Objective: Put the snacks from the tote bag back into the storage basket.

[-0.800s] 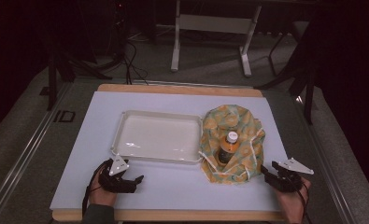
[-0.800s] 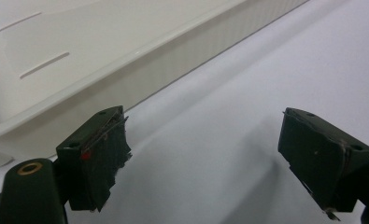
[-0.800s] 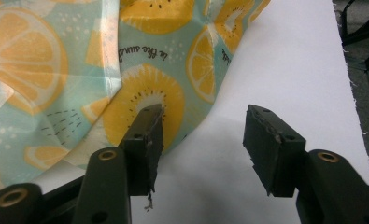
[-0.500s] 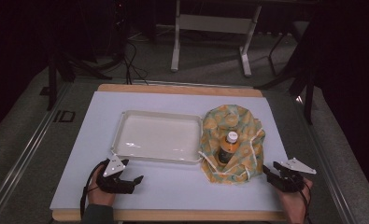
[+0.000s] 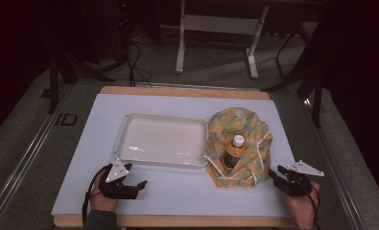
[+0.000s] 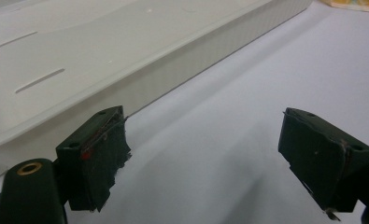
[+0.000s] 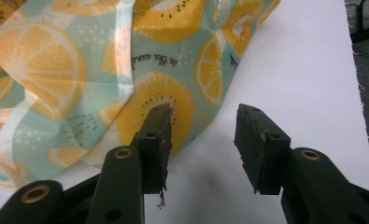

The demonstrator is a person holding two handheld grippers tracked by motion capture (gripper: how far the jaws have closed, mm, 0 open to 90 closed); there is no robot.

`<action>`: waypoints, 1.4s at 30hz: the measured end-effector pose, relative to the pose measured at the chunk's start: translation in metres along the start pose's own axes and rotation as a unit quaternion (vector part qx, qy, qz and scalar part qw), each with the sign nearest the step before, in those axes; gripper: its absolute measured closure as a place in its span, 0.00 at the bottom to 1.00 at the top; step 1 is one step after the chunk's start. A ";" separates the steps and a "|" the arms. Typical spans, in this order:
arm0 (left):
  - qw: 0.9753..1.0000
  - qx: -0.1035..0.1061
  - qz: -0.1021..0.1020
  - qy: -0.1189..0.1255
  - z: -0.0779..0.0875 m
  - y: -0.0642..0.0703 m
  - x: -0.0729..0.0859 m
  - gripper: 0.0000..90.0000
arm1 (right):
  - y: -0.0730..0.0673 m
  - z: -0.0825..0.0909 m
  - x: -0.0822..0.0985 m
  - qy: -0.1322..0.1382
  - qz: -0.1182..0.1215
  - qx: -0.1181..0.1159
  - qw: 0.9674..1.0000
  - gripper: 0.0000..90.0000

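My left tongs [image 5: 140, 184] sit just this side of the white tray [image 5: 129, 125], w/ jaws spread wide and nothing between them; in the left gripper view the tray's ribbed wall [image 6: 182, 70] runs close past the left jaw. Risk there: a careless swing fwd would knock the tray toward the bag.

Right of the tray, touching its near-right corner, slumps the citrus-print drawstring bag [image 5: 244, 124], w/ a bottle [image 5: 233, 152] of amber drink standing in its open mouth, white cap up. The bag's white cords [image 5: 259, 148] hang loose down its right flank.

Right of the bag, my right tongs [image 5: 274, 173] sit low on the table [image 5: 177, 191], jaws partly spread, empty. In the right gripper view the left jaw lies against the bag's lemon-print edge [image 7: 173, 100] but nothing is pinched.

What could go wrong, as I judge it: pinching cloth only and pulling would drag the bag and tip the bottle, since soft fabric props it poorly. A thin fold may slip from the pads. A snagged cord could cinch the mouth around the bottle.
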State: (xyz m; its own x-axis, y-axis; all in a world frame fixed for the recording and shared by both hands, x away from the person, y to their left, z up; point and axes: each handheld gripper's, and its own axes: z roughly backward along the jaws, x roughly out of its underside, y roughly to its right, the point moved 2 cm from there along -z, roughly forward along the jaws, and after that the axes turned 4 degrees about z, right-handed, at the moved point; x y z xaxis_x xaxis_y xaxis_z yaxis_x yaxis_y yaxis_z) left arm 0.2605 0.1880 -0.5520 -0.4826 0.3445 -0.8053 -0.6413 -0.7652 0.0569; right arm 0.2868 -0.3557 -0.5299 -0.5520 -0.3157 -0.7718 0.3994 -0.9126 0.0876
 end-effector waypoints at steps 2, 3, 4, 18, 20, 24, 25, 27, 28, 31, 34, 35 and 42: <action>1.000 0.001 0.001 0.000 0.000 0.000 0.000 0.17 | 0.000 0.001 -0.002 -0.004 0.007 0.004 1.000 0.62; 1.000 0.000 0.001 -0.001 0.000 0.000 0.000 0.18 | 0.000 0.002 -0.002 -0.005 0.010 0.005 1.000 0.62; 1.000 0.001 0.000 0.001 0.000 0.000 0.000 0.18 | -0.001 0.003 -0.003 -0.006 0.010 0.005 1.000 0.62; 1.000 0.000 -0.001 0.005 0.001 0.000 0.000 0.18 | -0.003 0.010 -0.022 -0.022 0.041 -0.003 0.999 0.58; 1.000 0.000 0.000 0.005 0.001 0.000 0.000 0.18 | -0.003 0.010 -0.025 -0.025 0.046 -0.007 0.999 0.58; 1.000 -0.002 0.000 0.004 0.001 0.000 0.000 0.18 | -0.006 0.011 -0.030 -0.042 0.069 -0.007 0.997 0.59; 1.000 -0.002 0.001 0.004 0.001 0.000 0.000 0.18 | -0.006 0.011 -0.030 -0.044 0.072 -0.009 0.996 0.59; 1.000 -0.001 0.001 0.004 0.001 0.000 0.000 0.18 | -0.007 0.011 -0.033 -0.050 0.080 -0.011 0.995 0.60; 1.000 -0.002 0.001 0.004 0.001 0.000 0.000 0.17 | -0.008 0.011 -0.034 -0.052 0.082 -0.012 0.995 0.60; 1.000 0.000 -0.001 0.003 0.001 0.000 0.000 0.17 | -0.008 0.011 -0.036 -0.060 0.090 -0.016 0.994 0.60; 1.000 0.000 -0.002 0.001 0.000 0.000 0.000 0.18 | -0.008 0.011 -0.039 -0.064 0.092 -0.020 0.994 0.59; 1.000 -0.001 -0.002 0.002 0.000 0.000 0.000 0.18 | -0.008 0.011 -0.040 -0.064 0.093 -0.021 0.993 0.59; 1.000 0.002 -0.007 0.001 0.000 0.001 0.000 0.18 | -0.008 0.013 -0.045 -0.069 0.107 -0.028 0.991 0.58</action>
State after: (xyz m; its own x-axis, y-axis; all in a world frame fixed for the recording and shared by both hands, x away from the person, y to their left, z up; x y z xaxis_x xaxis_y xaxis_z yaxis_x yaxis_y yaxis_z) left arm 0.2594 0.1874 -0.5520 -0.4721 0.3540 -0.8074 -0.6504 -0.7581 0.0479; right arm 0.2992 -0.3373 -0.4875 -0.5437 -0.5363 -0.6455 0.5557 -0.8065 0.2020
